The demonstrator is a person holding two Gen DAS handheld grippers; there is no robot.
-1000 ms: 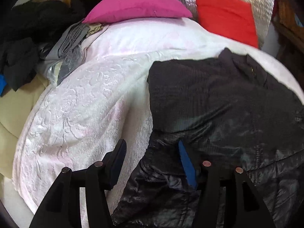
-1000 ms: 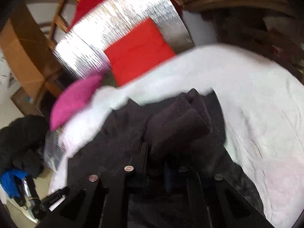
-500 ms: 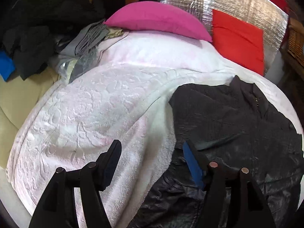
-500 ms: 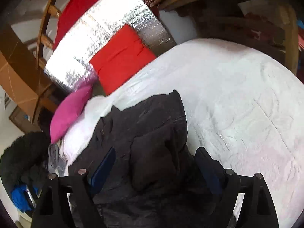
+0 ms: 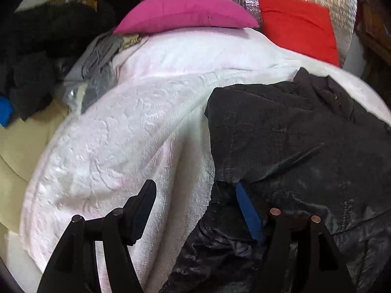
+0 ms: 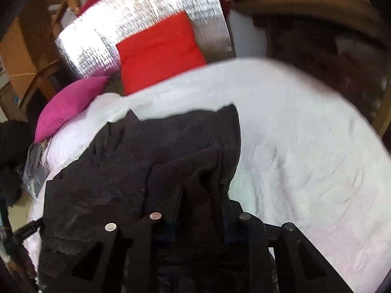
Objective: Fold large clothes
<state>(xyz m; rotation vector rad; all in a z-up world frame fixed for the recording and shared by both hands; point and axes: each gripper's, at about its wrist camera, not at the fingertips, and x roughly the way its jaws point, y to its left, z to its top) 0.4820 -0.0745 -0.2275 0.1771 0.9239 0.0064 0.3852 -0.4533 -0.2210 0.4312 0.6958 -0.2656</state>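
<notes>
I see the black jacket (image 5: 293,146) spread on the white bed cover (image 5: 122,146), lying toward the right half of the bed in the left wrist view, its collar end pointing up toward the red cushion (image 5: 298,22). My left hand-held gripper (image 5: 195,200) has its fingers well apart: the left finger (image 5: 144,205) sits over bare bed cover, and the right one, with its blue pad (image 5: 249,214), lies against the glossy lower edge of the jacket. Only that edge lies between them, and the pads do not press on it. In the right wrist view, my right hand-held gripper (image 6: 199,195) is over the jacket's right side, where a folded sleeve (image 6: 190,166) bunches up on top of the body. Its jaws are closing, and a ridge of that dark sleeve fabric stands between the two fingers; the picture is blurred, and I cannot tell for certain that the pads already press on it. The jacket there covers the bed from the lower left to the middle, with bare white cover to its right. A pink pillow (image 5: 185,12) rests at the head of the bed beside the red cushion, both against a silver foil panel (image 6: 146,17). Grey folded clothes (image 5: 97,58) and a dark pile (image 5: 36,56) lie off the bed's left edge.
</notes>
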